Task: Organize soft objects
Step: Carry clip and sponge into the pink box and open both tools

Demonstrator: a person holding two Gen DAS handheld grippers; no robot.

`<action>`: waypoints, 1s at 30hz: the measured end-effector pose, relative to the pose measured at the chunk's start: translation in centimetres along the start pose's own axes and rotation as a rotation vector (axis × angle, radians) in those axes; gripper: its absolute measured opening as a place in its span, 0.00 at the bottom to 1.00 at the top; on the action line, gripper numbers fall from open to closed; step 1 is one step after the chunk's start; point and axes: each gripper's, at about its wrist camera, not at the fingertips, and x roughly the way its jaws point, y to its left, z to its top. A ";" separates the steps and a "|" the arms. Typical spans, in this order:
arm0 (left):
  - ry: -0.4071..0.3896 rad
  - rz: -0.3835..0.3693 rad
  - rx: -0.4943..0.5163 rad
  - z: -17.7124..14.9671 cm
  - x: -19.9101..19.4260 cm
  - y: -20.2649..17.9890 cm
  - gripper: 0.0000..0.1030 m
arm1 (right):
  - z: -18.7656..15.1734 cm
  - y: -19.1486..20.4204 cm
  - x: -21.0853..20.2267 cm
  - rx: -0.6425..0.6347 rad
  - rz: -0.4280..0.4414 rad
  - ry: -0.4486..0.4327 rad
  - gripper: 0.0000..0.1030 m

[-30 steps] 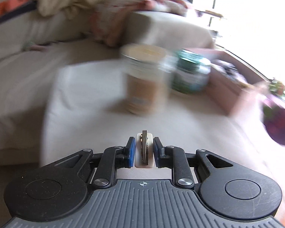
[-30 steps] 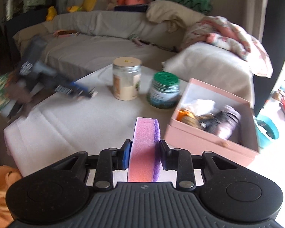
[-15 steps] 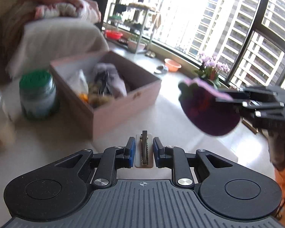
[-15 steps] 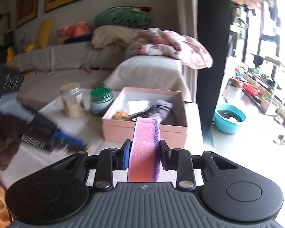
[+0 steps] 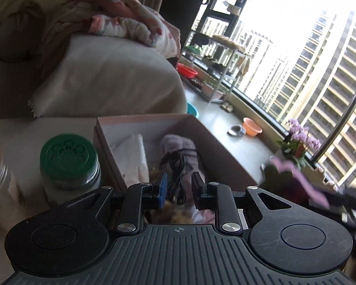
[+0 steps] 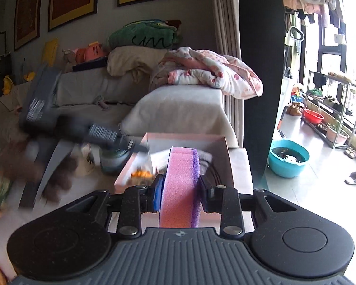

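Sponge (image 6: 180, 185) clamped between right jaws, box (image 6: 187, 140) ahead

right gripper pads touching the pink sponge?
Touching. Right wrist view: both pads of the right gripper press flush against the pink sponge, no gap either side.

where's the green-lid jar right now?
In the left wrist view the green-lid jar stands on the white table, low on the left, right beside the left wall of the pink box, with a blurred paler jar on its other side.
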 end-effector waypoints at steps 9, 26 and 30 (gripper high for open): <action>-0.048 0.097 0.305 -7.7 -4.1 -4.7 0.26 | 5.7 -2.9 11.2 0.274 0.162 0.107 0.30; 0.025 0.203 0.111 -6.0 0.8 1.3 0.27 | 3.1 -2.3 14.9 0.212 -0.053 0.151 0.59; 0.049 0.218 0.135 -6.6 -0.7 1.4 0.26 | 1.6 -1.5 10.4 0.196 -0.058 0.095 0.66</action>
